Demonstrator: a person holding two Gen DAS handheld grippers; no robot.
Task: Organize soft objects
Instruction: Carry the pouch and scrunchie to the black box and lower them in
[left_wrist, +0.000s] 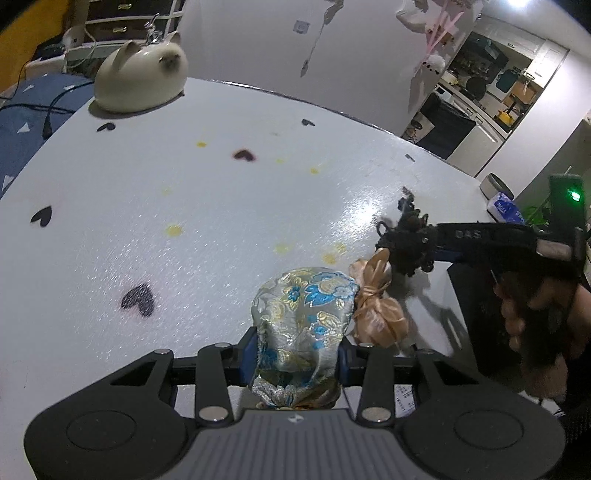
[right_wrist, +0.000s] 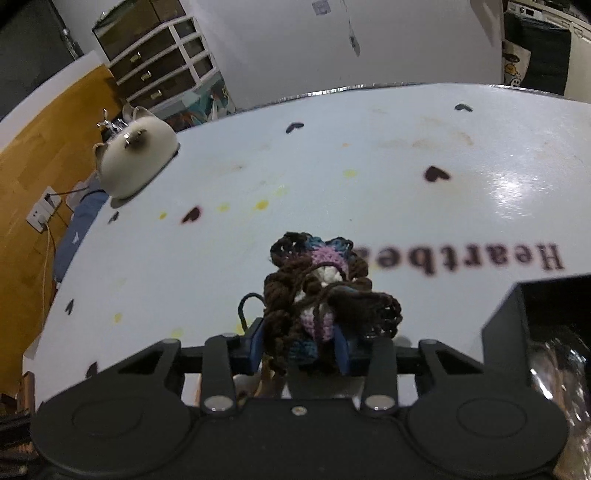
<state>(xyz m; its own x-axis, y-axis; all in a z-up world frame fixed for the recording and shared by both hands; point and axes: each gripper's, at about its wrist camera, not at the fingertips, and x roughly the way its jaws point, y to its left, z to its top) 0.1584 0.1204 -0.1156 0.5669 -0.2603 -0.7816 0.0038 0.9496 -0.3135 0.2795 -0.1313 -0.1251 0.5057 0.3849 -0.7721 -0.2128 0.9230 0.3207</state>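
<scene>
Three soft items are in play on a glossy white round table (left_wrist: 184, 206) scattered with dark heart prints and yellow spots: a silver brocade drawstring pouch (left_wrist: 304, 314) woven with blue and gold flowers, a peach satin pouch (left_wrist: 376, 314) tied at the middle with ribbon, and a dark brown crocheted yarn piece (right_wrist: 317, 291) with a lilac, white and teal centre. The left gripper (left_wrist: 297, 356) is clamped on the brocade pouch, its two blue pads pressing the shiny, crumpled fabric at the near centre of the table. The peach satin pouch lies free on the tabletop, touching the brocade pouch on its right. The right gripper (right_wrist: 299, 349) has its jaws pinched on the loopy, open-stitched crochet piece, loose strands hanging over the pads; in the left wrist view the same piece (left_wrist: 406, 243) sits just beyond the satin pouch, with a person's hand (left_wrist: 535, 317) around the handle. One smooth cream ceramic cat-shaped figure (left_wrist: 142, 79) stands at the far left edge. One black open box (right_wrist: 535, 325) sits at the near right.
</scene>
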